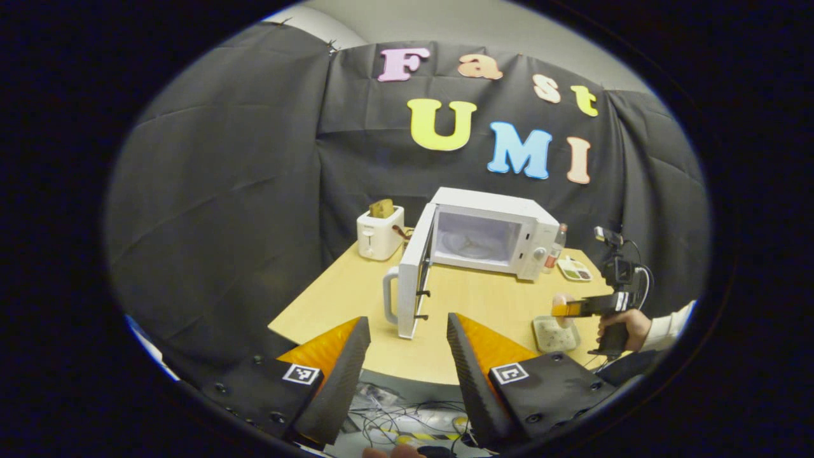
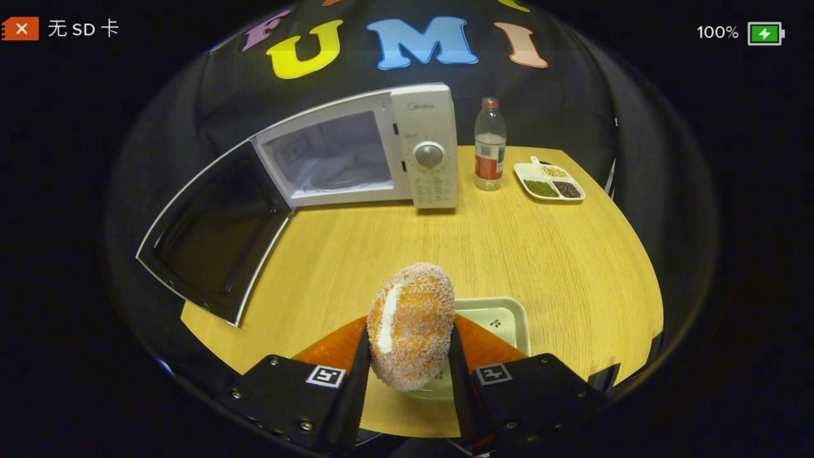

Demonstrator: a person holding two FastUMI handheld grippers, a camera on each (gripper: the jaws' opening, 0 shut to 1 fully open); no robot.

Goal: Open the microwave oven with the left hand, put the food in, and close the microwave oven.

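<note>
1. The microwave oven (image 2: pixel 381 152) stands at the far side of the tabletop (image 2: pixel 540 254), its door (image 2: pixel 216 235) swung fully open to the left and its cavity exposed.
2. The right gripper (image 2: pixel 410 356) has its jaws closed on the food (image 2: pixel 412 324), a crumb-coated orange bun, held above a pale tray (image 2: pixel 502 318) near the tabletop's near edge.
3. The left gripper (image 1: pixel 407 362) hangs off the tabletop's near edge, jaws wide apart and holding nothing.
4. A bottle (image 2: pixel 490 143) and a divided dish (image 2: pixel 550 181) stand right of the microwave oven; a toaster (image 1: pixel 380 232) stands left of it.
</note>
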